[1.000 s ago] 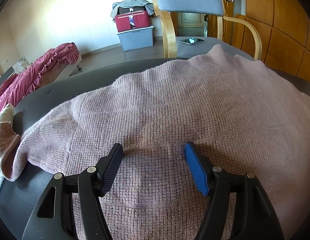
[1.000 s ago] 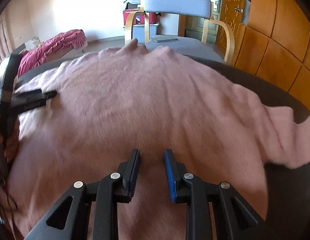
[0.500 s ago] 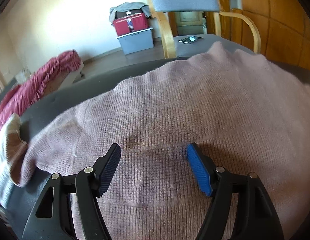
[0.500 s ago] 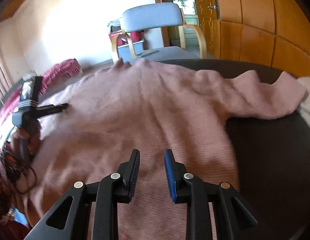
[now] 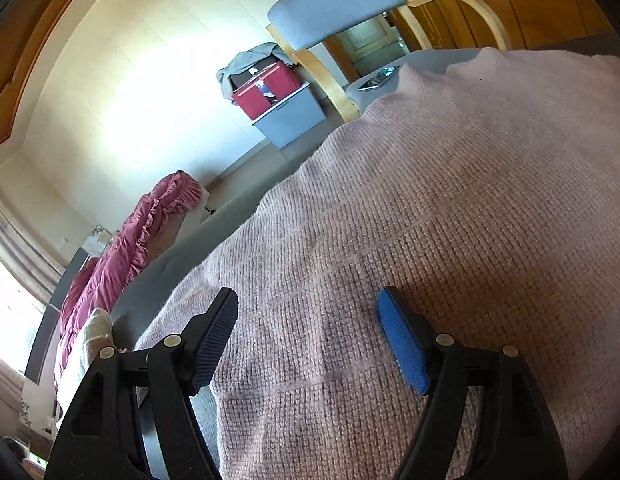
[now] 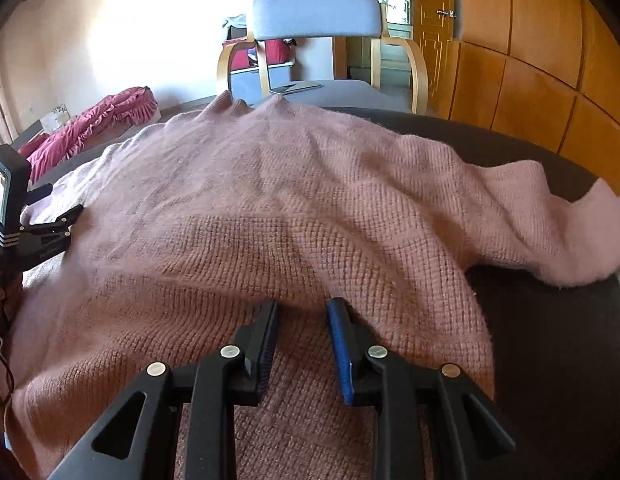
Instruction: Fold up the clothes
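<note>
In the left wrist view the left gripper point(image 5: 306, 334) fills the bottom of the frame, its fingers wide apart and just opened further, empty over the pink waffle-knit sweater point(image 5: 450, 220). The right wrist view alone shows the right gripper point(image 6: 302, 336), its fingers narrowly parted with a low ridge of knit between them; whether they pinch it I cannot tell. Only there the sleeve point(image 6: 566, 236) trails to the right edge across the dark round tabletop point(image 6: 558, 344), the grey chair point(image 6: 316, 12) beyond.

A grey-cushioned wooden armchair point(image 6: 316, 14) stands beyond the dark table point(image 6: 550, 340) (red box point(image 5: 266, 90) behind).
</note>
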